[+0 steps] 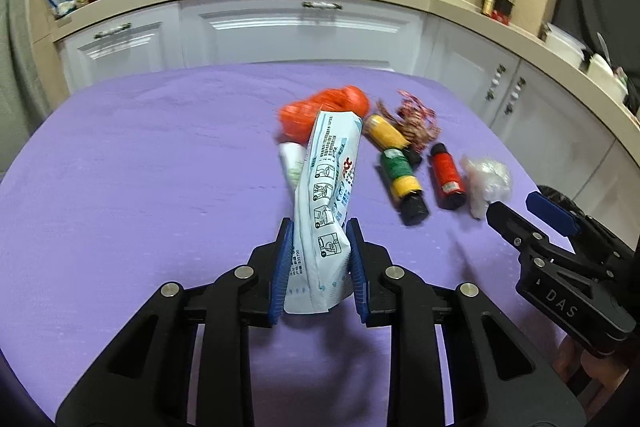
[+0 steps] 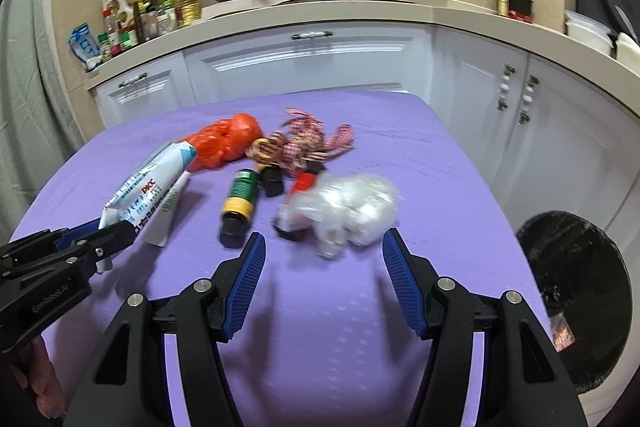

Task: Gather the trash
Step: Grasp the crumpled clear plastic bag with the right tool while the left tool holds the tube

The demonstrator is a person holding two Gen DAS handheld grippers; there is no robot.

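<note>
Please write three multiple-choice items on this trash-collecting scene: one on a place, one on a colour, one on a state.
1. Where is the bin?
A. on the table
B. beside the table, on the right gripper's side
C. on the counter

2. What colour is the cloth on the table?
A. purple
B. green
C. white

3. What is the left gripper doing?
A. hanging open over nothing
B. clamping a bottle
C. clamping the packet

Answers:
1 B: the black-lined bin shows below the table's edge at the right of the right wrist view.
2 A: both views show purple.
3 C: its blue pads press the white and blue packet's sides, while the right gripper stands open before the plastic wad.
</note>
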